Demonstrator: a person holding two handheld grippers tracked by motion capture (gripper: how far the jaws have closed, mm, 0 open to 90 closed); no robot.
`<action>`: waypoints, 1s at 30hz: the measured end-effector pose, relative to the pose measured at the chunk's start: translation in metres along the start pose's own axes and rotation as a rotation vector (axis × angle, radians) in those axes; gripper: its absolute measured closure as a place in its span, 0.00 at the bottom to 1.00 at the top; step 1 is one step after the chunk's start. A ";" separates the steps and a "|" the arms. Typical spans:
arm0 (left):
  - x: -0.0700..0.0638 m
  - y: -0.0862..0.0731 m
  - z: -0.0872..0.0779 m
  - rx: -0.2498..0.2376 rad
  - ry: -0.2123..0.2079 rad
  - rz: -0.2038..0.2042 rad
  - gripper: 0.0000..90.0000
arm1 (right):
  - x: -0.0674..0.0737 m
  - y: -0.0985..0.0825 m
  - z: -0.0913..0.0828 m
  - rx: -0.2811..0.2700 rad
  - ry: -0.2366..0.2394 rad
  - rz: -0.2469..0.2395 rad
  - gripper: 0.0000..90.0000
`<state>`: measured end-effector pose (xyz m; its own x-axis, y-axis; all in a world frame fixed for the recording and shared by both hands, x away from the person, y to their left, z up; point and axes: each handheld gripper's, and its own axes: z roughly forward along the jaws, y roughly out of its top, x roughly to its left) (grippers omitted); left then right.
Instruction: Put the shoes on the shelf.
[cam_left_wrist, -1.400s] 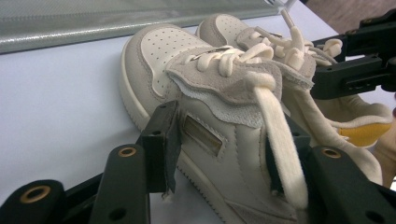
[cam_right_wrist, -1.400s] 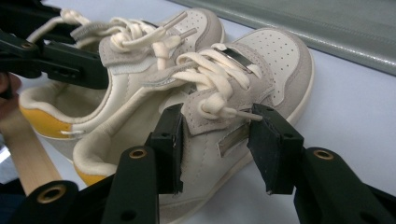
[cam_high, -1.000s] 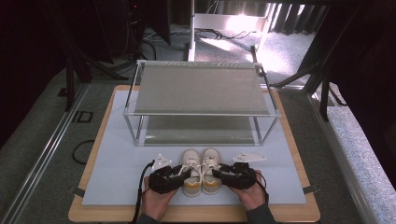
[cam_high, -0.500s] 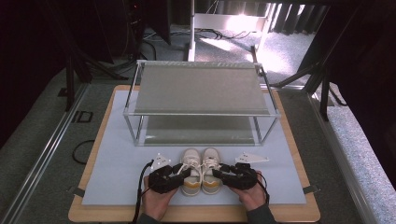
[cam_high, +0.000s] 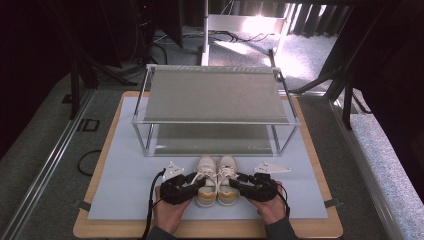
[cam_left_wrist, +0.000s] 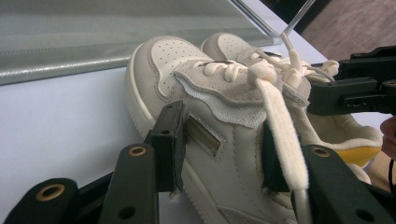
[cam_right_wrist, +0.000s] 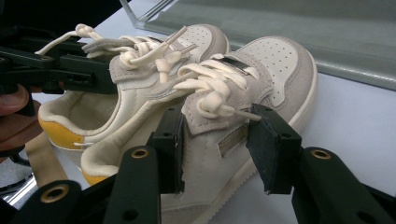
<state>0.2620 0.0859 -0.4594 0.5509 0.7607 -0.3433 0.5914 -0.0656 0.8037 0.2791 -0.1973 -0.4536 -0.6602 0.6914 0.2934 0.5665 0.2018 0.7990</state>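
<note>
The left tongs (cam_high: 196, 181) were clamped across the sides of the left shoe (cam_high: 205, 175), pads pressing its upper. The pair stood side by side, touching, on the white worktop (cam_high: 125, 175) just in front of the two-tier rack (cam_high: 215, 95), toes toward the rack. The right tongs (cam_high: 239, 179) gripped the right shoe (cam_high: 227, 174) likewise, one pad inside its opening, one outside.
</note>
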 end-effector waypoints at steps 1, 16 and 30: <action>0.000 0.001 0.001 0.000 -0.001 0.003 0.63 | -0.001 0.000 0.000 0.000 0.000 0.002 0.64; -0.002 0.012 0.007 -0.025 0.000 -0.005 0.63 | -0.008 0.009 -0.005 -0.022 -0.012 -0.001 0.64; -0.002 0.019 0.010 -0.046 0.000 -0.010 0.63 | -0.012 0.019 -0.006 -0.043 -0.021 -0.004 0.64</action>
<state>0.2783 0.0769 -0.4480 0.5449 0.7614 -0.3513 0.5691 -0.0281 0.8218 0.2946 -0.2059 -0.4388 -0.6516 0.7054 0.2790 0.5415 0.1749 0.8223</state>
